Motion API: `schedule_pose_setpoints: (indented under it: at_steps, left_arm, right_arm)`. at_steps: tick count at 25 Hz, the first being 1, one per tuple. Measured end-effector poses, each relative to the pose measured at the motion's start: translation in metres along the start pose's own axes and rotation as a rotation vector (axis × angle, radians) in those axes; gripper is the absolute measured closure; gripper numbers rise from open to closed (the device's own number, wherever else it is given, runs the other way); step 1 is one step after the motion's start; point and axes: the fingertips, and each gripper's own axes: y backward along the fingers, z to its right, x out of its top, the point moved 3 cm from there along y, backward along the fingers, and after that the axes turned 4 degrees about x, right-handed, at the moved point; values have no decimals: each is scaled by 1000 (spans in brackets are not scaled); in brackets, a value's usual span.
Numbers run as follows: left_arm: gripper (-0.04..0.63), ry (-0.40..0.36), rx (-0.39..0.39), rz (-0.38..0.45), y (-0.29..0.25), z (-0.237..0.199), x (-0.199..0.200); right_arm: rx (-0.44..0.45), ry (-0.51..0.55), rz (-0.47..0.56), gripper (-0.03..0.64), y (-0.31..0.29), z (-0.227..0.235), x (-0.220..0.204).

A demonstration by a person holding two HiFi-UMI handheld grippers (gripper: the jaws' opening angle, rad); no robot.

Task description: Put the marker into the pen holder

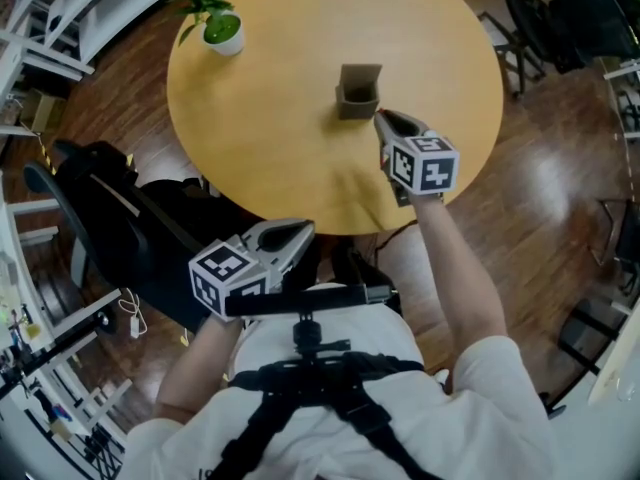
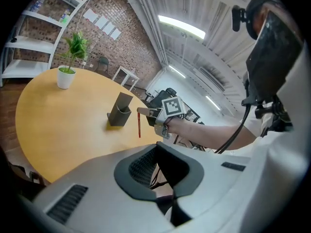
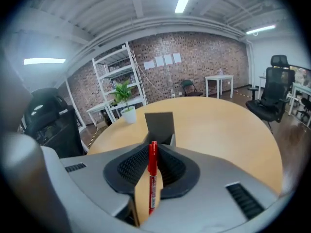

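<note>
Seen from above, a round, honey-coloured wooden desk (image 1: 270, 118) fills the upper middle of the frame, on a dark wooden floor (image 1: 560, 218). A small dark grey pen holder (image 1: 358, 93) with a taller back panel stands upright near the centre of the desk. A potted plant (image 1: 222, 30) in a white pot sits at the desk's upper left edge, well apart from the holder. The right claw (image 1: 385, 120) reaches in from the lower right on a bare forearm, and its tips are just beside the holder's lower right corner. Its jaws are pressed onto a red marker (image 3: 152, 174), which stands upright between the dark ribbed pads in the right gripper view, with the holder directly beyond it. In the left gripper view the marker hangs straight down from the claw's tips, just to the right of the holder and outside it. Whether its lower end touches the desk cannot be told. The left claw (image 1: 290, 236) is in the lower left of the head view, off the desk's near edge and close to the person's body. Its jaws stand apart with nothing between them. A black office chair (image 1: 90, 208) stands at the left, beside the desk.
</note>
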Motion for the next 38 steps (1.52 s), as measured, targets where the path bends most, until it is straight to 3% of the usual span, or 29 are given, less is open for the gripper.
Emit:
schedule_pose_setpoints:
  at_steps: [9, 17, 25, 38]
  left_arm:
    - [601, -1, 53, 19, 11, -5, -5]
    - [601, 34, 103, 9, 15, -11, -11]
    - [601, 31, 134, -6, 17, -11, -12]
    - [601, 12, 92, -12, 3, -9, -2]
  right_arm:
    - [25, 119, 292, 563, -9, -10, 98]
    - [-18, 126, 431, 564, -32, -8, 121]
    - [-107, 231, 382, 563, -54, -14, 75]
    - [-143, 188, 210, 561, -64, 3, 27]
